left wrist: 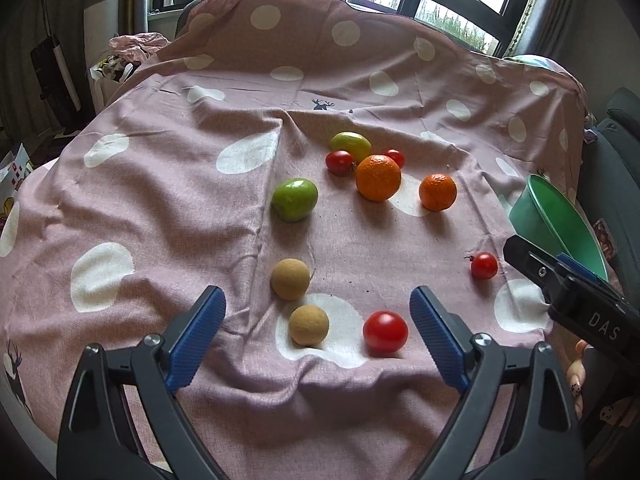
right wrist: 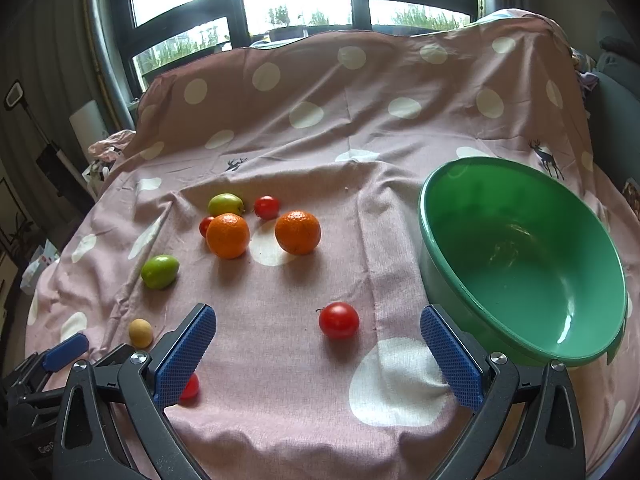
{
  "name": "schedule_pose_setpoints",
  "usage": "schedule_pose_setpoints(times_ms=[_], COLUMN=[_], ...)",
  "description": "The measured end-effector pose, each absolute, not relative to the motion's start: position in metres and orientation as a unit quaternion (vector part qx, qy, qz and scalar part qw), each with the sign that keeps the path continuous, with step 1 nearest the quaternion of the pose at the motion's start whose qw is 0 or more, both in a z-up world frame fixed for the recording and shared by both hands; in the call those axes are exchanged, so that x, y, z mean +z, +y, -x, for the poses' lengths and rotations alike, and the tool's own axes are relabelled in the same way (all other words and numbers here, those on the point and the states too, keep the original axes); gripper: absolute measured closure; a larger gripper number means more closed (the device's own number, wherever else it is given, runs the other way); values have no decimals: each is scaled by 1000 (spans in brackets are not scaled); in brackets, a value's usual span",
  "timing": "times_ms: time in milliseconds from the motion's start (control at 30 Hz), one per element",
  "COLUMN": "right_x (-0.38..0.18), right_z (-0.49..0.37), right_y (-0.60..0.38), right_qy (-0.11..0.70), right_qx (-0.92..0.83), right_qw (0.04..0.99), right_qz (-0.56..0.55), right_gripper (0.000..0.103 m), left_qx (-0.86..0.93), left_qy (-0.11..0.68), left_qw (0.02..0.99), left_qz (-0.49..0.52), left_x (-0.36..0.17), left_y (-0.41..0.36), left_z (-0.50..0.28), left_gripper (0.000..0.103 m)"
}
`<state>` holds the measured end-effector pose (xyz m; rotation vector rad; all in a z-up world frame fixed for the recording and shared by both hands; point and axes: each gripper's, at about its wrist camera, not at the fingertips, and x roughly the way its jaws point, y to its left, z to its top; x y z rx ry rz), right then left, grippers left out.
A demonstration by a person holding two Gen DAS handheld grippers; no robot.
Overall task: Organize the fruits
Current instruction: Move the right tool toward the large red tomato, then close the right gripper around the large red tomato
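Note:
My left gripper [left wrist: 316, 300] is open just above the pink dotted cloth [left wrist: 160, 208], with a tan round fruit [left wrist: 309, 325] and a red tomato [left wrist: 385, 331] lying between its blue pads, untouched. Another tan fruit [left wrist: 290, 279] sits just beyond. Two oranges [left wrist: 378, 177] [left wrist: 437, 191], two green fruits [left wrist: 295, 199] [left wrist: 350, 145] and several small tomatoes lie farther back. My right gripper [right wrist: 317, 315] is open too, with a lone tomato [right wrist: 339, 320] on the cloth between its fingers. An empty green bowl [right wrist: 520, 220] stands right of it.
The cloth drapes up over a raised back [right wrist: 360, 80] below the windows. A person's fingers [left wrist: 578, 376] show at the right edge of the left wrist view. Clutter [left wrist: 120, 64] lies beyond the cloth's left edge, and dark furniture [left wrist: 620, 152] stands on the right.

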<state>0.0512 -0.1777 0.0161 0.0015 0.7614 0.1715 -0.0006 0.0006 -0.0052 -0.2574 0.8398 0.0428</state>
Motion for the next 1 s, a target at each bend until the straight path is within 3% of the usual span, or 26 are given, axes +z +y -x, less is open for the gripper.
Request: schedule_pose_setpoints(times_ms=[367, 567, 667, 867, 1000], right_x=[17, 25, 33, 50, 39], right_z=[-49, -52, -63, -98, -107], right_y=[-174, -173, -172, -158, -144], right_qy=[373, 395, 423, 478, 495], right_qx=[91, 131, 147, 219, 250], right_qw=[923, 908, 892, 842, 823], right_qz=[-4, -40, -62, -121, -124], right_gripper=[1, 14, 27, 44, 45], left_qx=[2, -30, -35, -76, -68], left_qy=[413, 413, 419, 433, 446], left_qw=[898, 885, 876, 861, 866], left_qz=[151, 214, 235, 256, 213], left_x=[-5, 3, 12, 26, 19], left_y=[4, 15, 21, 19, 2], left_z=[0, -3, -11, -25, -27], left_gripper=[12, 12, 12, 34, 51])
